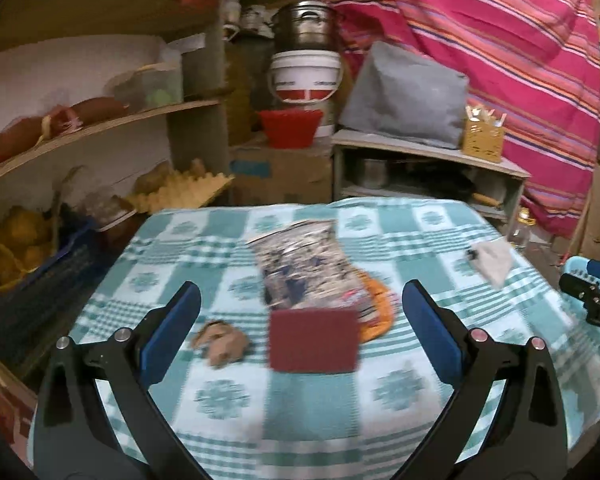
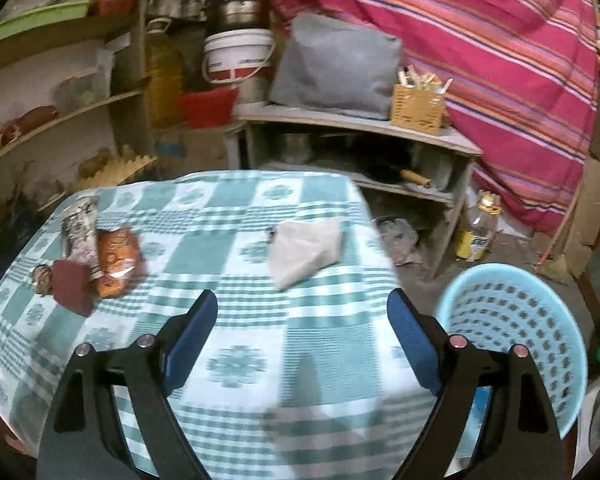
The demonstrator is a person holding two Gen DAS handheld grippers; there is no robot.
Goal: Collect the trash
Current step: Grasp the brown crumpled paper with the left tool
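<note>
On the teal checked tablecloth [image 1: 300, 420] lie a dark red flat pad [image 1: 314, 340], a crumpled brown scrap [image 1: 222, 342], a clear printed plastic bag [image 1: 300, 264] and an orange wrapper [image 1: 376, 308] partly under it. A white crumpled paper [image 1: 492, 260] lies at the right. My left gripper [image 1: 300, 320] is open and empty, above the table just short of the red pad. My right gripper [image 2: 300, 328] is open and empty, with the white paper [image 2: 306, 250] ahead of it. A light blue perforated basket [image 2: 516, 332] stands off the table's right edge.
Shelves [image 1: 100, 132] with clutter stand at the left, and a low grey shelf unit [image 2: 360, 128] with a grey cushion behind the table. A plastic bottle [image 2: 478, 228] stands on the floor. A striped pink cloth [image 2: 480, 60] hangs at the right.
</note>
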